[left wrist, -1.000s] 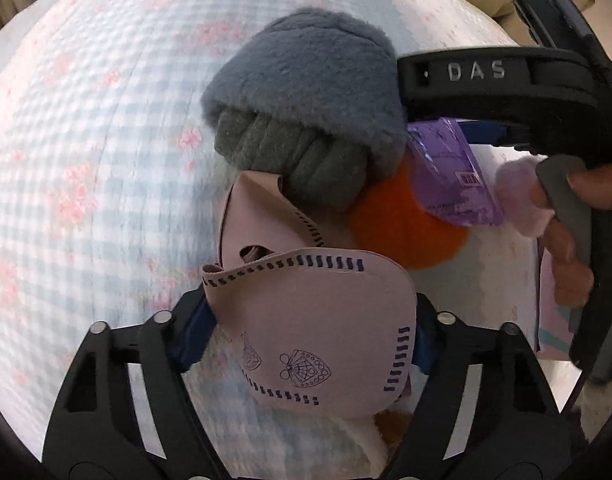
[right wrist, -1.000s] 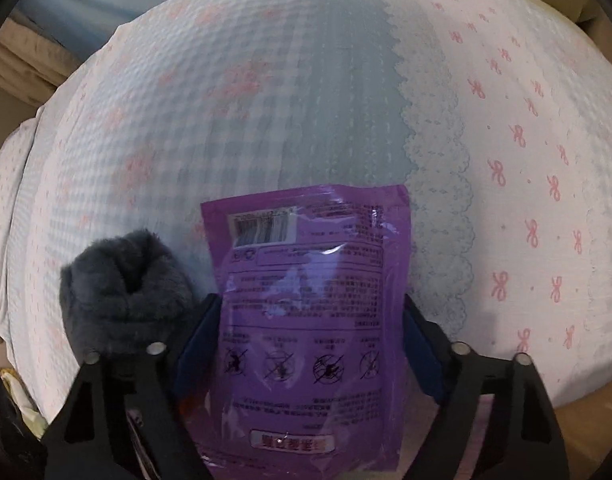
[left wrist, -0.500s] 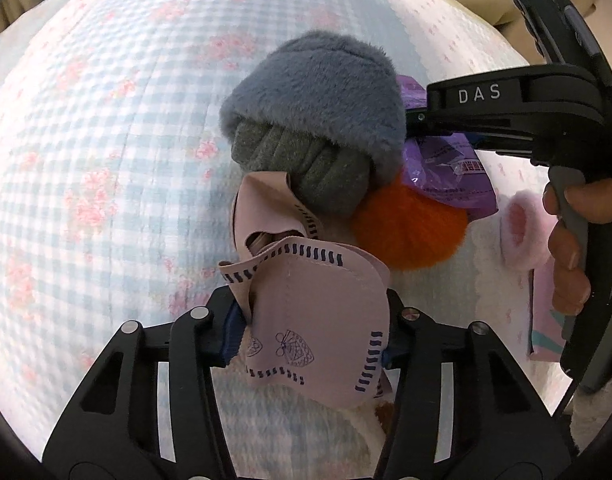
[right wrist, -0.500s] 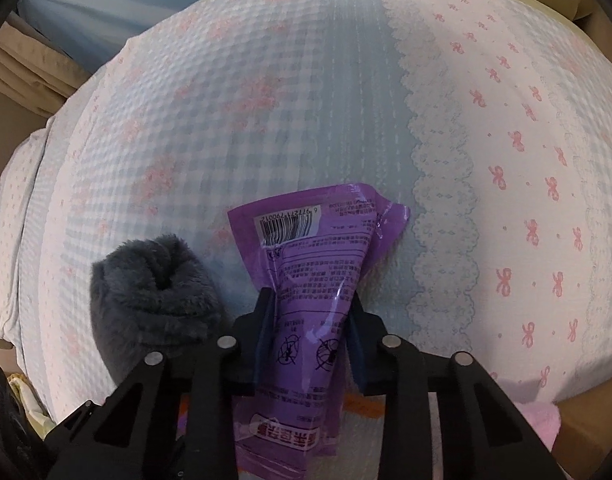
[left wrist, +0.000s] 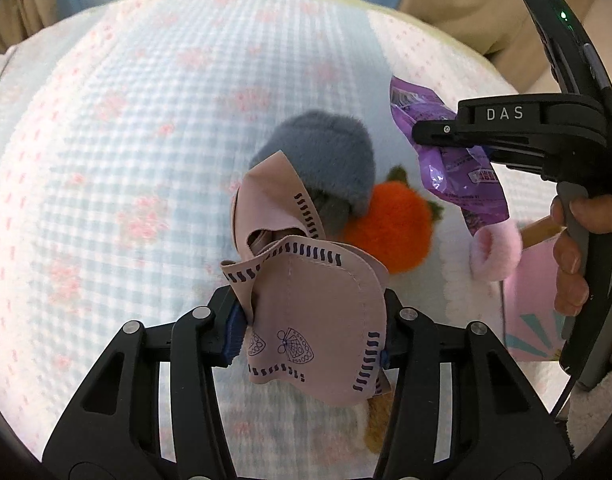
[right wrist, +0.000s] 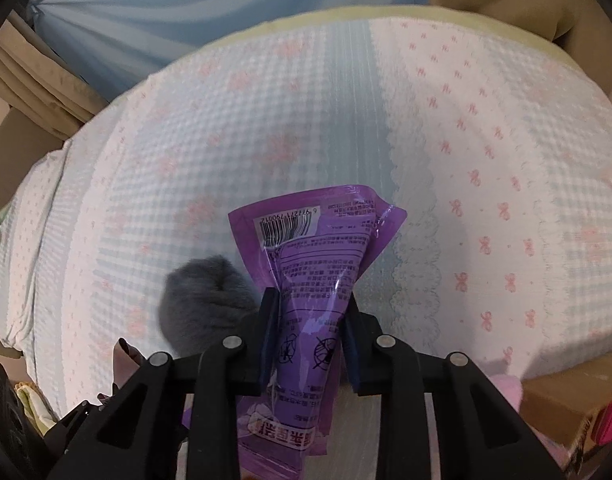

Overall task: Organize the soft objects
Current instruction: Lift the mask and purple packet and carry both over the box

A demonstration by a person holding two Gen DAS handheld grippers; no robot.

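Observation:
My left gripper (left wrist: 309, 328) is shut on a pink fabric piece with navy stitching (left wrist: 313, 300) and holds it above the bed. Behind it lie a grey fuzzy plush (left wrist: 325, 152) and an orange plush fruit (left wrist: 393, 228). My right gripper (right wrist: 307, 336) is shut on a purple plastic pouch (right wrist: 313, 256), crumpled between the pads, lifted over the bed. It shows in the left wrist view (left wrist: 437, 136) with the pouch (left wrist: 453, 176) hanging from it. The grey plush also shows in the right wrist view (right wrist: 202, 300).
A checked blue-and-pink quilt (left wrist: 126, 160) covers the bed (right wrist: 465, 160). A pink fluffy item (left wrist: 493, 252) and a pink card (left wrist: 533, 300) lie at the right. A cardboard box (right wrist: 561, 408) stands at the bed's right edge. Blue curtains (right wrist: 186, 8) hang behind.
Both grippers closed on their items and lifted them. The pouch crumpled between the right jaws; the fabric bunched in the left. Both views pulled back from the bed.

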